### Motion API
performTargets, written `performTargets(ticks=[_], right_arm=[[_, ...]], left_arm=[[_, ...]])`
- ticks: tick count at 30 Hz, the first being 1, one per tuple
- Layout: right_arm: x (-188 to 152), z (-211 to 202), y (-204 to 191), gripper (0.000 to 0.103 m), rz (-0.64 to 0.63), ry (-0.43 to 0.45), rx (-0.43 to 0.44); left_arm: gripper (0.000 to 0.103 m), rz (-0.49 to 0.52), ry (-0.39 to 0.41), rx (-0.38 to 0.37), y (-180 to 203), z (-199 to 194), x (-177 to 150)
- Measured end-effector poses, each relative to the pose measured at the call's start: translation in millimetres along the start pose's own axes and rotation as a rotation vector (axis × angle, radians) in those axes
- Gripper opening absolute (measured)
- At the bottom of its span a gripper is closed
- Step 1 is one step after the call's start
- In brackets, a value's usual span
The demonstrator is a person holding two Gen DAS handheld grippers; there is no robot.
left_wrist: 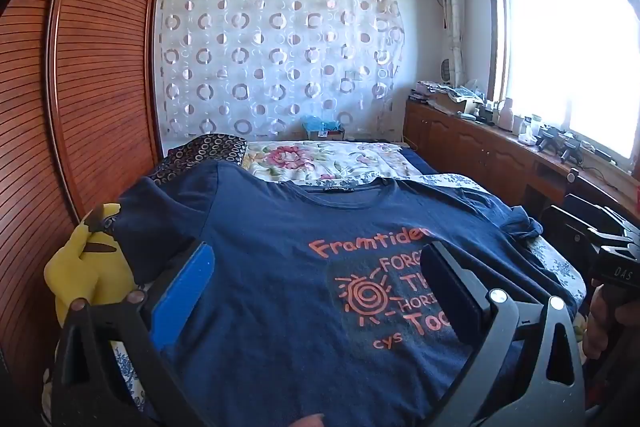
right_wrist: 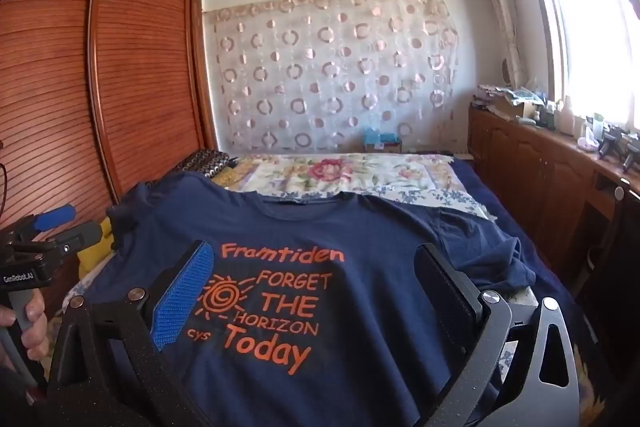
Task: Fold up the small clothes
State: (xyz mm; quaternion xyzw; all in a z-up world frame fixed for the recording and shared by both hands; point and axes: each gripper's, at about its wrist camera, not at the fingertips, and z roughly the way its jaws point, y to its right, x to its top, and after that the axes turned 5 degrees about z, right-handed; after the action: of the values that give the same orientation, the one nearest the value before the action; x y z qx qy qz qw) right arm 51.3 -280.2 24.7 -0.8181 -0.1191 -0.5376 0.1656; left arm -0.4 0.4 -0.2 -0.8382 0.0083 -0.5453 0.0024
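Left-wrist view, left to right. A slatted wardrobe fills the 9 o'clock side. At 8 o'clock a yellow plush toy sits at the bed's edge, just beside the left sleeve of a navy T-shirt. The shirt lies spread, front up, on the bed, collar toward 12 o'clock, its orange print facing the camera. The left tongs hang over the shirt's chest with jaws at full spread, blue pad at 8 o'clock and black pad at 4 o'clock; nothing is held. A floral quilt lies beyond the collar. At 3 o'clock the shirt's right sleeve is bunched, and past it stand a wooden cabinet and a bright window.

Right-wrist view, left to right. At 8 o'clock the left hand grips the other device's handle. The right tongs hover above the print, jaws likewise wide apart and empty, framing the lettering. The shirt's crumpled right sleeve lies at 3 o'clock.
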Motion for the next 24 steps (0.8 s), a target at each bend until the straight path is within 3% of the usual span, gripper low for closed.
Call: performTargets(ticks=[24], right_arm=[[-1,-2,-2,0.102,-0.014,0.013,-0.003]], left_arm=[[0.103,0.013,0.014,0.018,2,-10,6]])
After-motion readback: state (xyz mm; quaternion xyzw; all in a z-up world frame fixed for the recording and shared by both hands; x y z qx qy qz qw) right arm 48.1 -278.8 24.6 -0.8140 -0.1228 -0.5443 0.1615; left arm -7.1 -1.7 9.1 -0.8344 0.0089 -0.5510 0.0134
